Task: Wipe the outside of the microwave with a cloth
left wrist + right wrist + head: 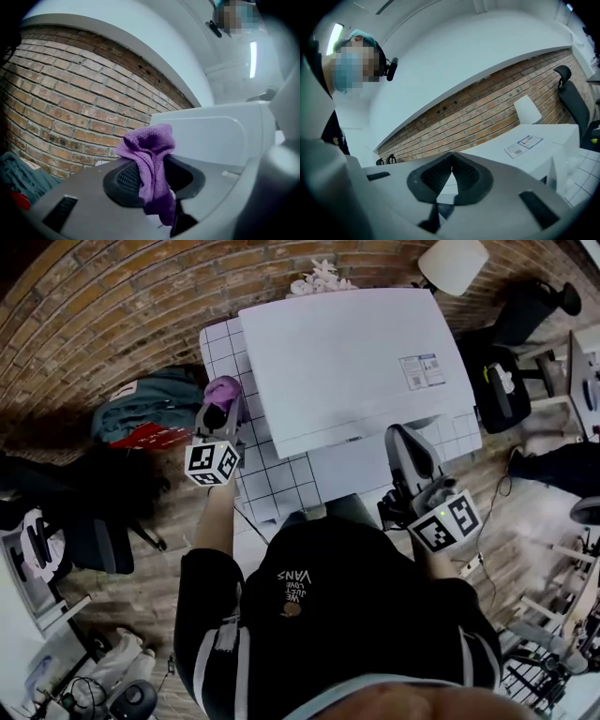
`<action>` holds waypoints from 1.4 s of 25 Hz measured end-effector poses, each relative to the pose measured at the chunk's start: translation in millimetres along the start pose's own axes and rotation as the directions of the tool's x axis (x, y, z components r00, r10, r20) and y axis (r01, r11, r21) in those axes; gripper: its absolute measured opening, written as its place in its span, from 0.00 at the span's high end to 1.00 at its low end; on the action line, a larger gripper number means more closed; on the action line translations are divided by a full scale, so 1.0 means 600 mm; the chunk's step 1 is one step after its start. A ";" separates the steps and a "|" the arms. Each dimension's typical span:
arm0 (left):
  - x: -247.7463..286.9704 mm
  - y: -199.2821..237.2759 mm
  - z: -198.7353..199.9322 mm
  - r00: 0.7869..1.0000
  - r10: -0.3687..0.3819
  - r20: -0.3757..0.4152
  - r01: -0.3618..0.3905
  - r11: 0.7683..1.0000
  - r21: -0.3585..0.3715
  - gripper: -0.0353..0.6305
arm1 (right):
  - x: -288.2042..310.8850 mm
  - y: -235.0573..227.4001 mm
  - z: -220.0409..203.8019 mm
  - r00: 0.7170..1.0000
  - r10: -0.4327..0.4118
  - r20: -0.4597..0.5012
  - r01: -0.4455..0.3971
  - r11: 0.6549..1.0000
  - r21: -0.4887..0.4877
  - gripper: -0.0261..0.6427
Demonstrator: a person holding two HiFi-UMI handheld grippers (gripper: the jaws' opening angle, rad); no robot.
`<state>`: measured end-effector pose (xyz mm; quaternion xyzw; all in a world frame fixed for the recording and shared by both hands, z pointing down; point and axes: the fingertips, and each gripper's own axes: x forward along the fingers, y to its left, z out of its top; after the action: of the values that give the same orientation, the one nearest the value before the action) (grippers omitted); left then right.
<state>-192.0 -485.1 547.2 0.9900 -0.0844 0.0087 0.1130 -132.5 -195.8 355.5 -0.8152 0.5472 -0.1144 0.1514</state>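
Wiping looked about to start
The left gripper (218,412) clamped the cloth (223,388) beside the microwave (347,362), needing contact next; the right gripper (403,439) sat closed, empty

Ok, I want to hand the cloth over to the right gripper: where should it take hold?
Probably the bunched end of the purple cloth that stands out past the left gripper's tips, coming from ahead of them; the tail hangs back inside that gripper. The right gripper is shut and must open first.
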 end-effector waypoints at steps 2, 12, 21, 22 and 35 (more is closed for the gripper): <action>-0.041 -0.022 -0.003 1.000 -0.013 -0.007 0.013 1.000 0.003 0.75 | -0.022 0.000 -0.004 1.000 -0.025 0.016 0.025 1.000 0.009 0.96; -0.186 -0.146 -0.009 0.999 0.012 -0.036 -0.011 0.999 0.042 0.75 | -0.125 -0.049 -0.011 0.996 -0.069 0.059 0.068 0.997 0.023 0.96; -0.237 -0.358 -0.015 0.990 0.138 -0.002 -0.138 0.990 0.021 0.75 | -0.280 -0.191 0.022 0.996 -0.062 0.067 0.061 0.998 0.018 0.96; -0.235 -0.389 -0.020 0.990 0.139 0.002 -0.139 0.990 0.021 0.75 | -0.302 -0.210 0.027 0.996 -0.061 0.065 0.060 0.998 0.019 0.96; -0.088 -0.782 -0.053 0.996 -0.073 0.049 0.074 0.997 -0.013 0.75 | -0.552 -0.410 0.089 0.991 -0.088 0.096 0.087 0.996 0.021 0.96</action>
<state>-164.6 -18.9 472.1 0.9915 -0.0507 -0.0199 0.1185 -26.8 204.9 390.4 -0.8417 0.5019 -0.0861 0.1794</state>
